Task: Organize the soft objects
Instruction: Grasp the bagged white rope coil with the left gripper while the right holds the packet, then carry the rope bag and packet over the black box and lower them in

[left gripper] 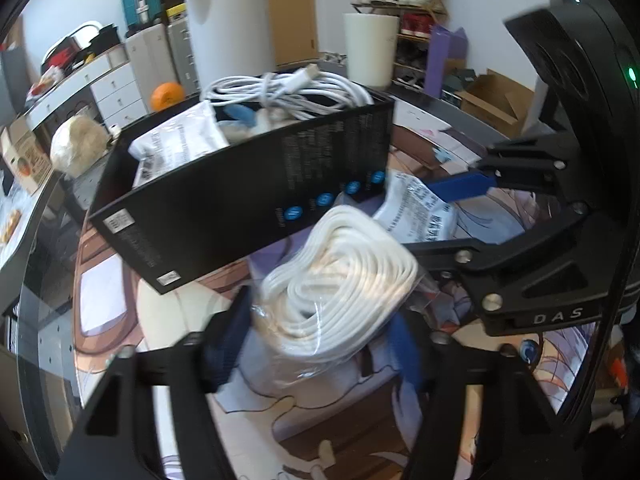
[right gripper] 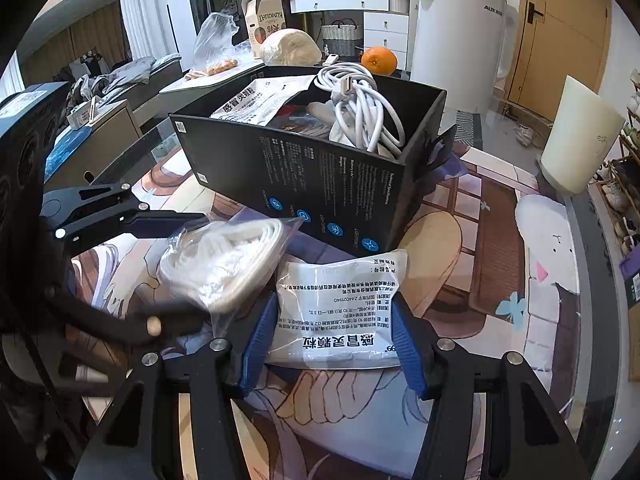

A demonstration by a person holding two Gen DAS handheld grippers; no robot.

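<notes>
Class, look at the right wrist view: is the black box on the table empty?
No. The black box already holds a coiled white cable and a white printed packet.

- Left wrist view: low over the table, close, looking forward past its own fingers to the black box (left gripper: 256, 184).
- Right wrist view: likewise low and close, facing the box (right gripper: 320, 184) from further right.
- Shared: box, bagged cord (left gripper: 340, 280) (right gripper: 224, 264), white packet (left gripper: 420, 212) (right gripper: 340, 308) (each view catches the other gripper).
</notes>
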